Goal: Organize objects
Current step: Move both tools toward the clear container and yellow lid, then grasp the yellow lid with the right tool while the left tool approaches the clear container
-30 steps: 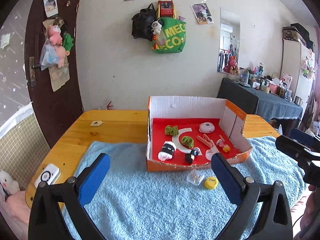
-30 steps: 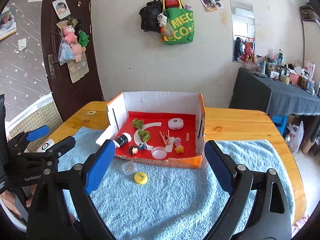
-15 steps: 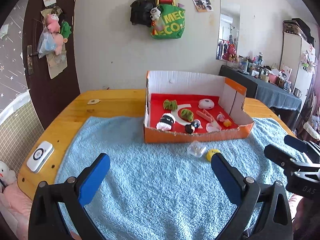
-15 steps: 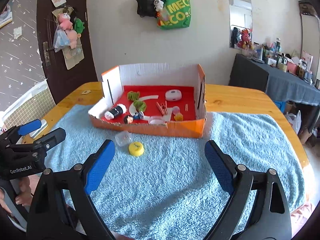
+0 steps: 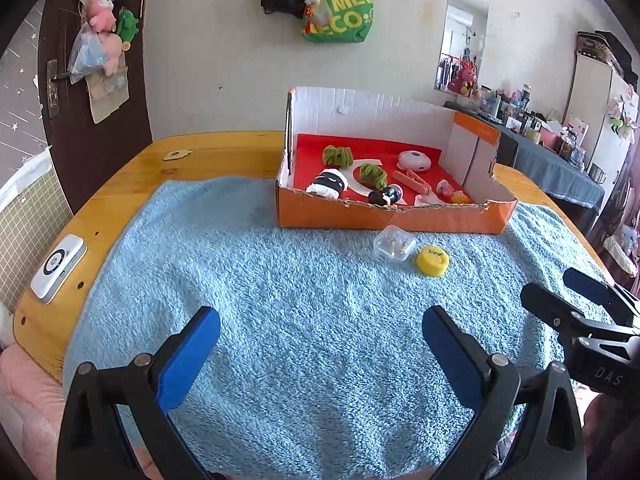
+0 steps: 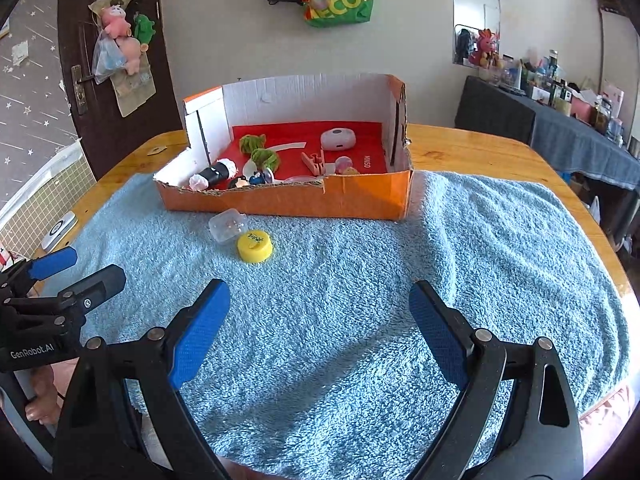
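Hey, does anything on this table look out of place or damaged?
Two items sit outside the orange cardboard box on the blue towel: a small clear plastic case and a yellow round cap. The box's front wall is torn and ragged along its top edge.

You see light-blue towel (image 6: 360, 264) on honey-yellow desk (image 6: 460, 148); orange box (image 6: 360, 196), red floor, white inner walls; yellow cap (image 6: 255, 245); blue tool pads (image 6: 200, 332).
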